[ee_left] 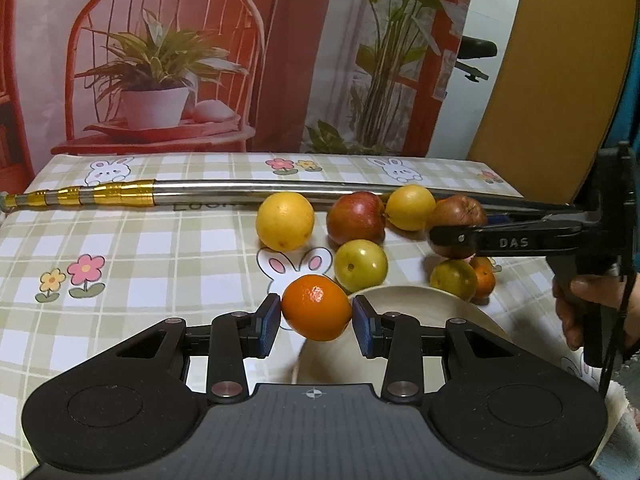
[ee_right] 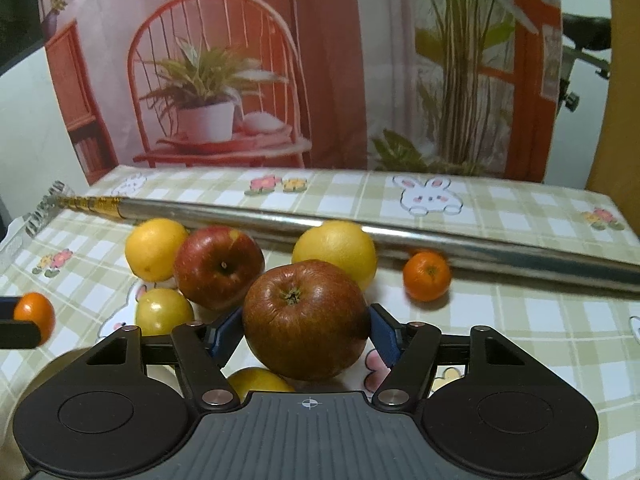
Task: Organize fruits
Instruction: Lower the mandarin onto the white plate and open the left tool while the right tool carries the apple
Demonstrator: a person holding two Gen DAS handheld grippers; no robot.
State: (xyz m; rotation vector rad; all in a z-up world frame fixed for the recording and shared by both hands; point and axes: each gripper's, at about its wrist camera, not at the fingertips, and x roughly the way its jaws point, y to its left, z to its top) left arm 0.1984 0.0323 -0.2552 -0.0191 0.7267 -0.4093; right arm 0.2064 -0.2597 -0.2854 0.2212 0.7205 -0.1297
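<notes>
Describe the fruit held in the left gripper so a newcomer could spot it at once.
On the checked tablecloth, a long steel rod lies behind a cluster of fruit. Nearer than that cluster, above the pale bowl, the left gripper clamps a small glossy orange mandarin. It alone is lifted; its nearest neighbours are yellow-green or red.

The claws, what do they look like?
Each claw, left and right, is black plastic with blue ribbed pads, silver rivets, round discs and a small crosshair mark. White letters "DAS" run along one finger. A black cord hangs by the hand.
</notes>
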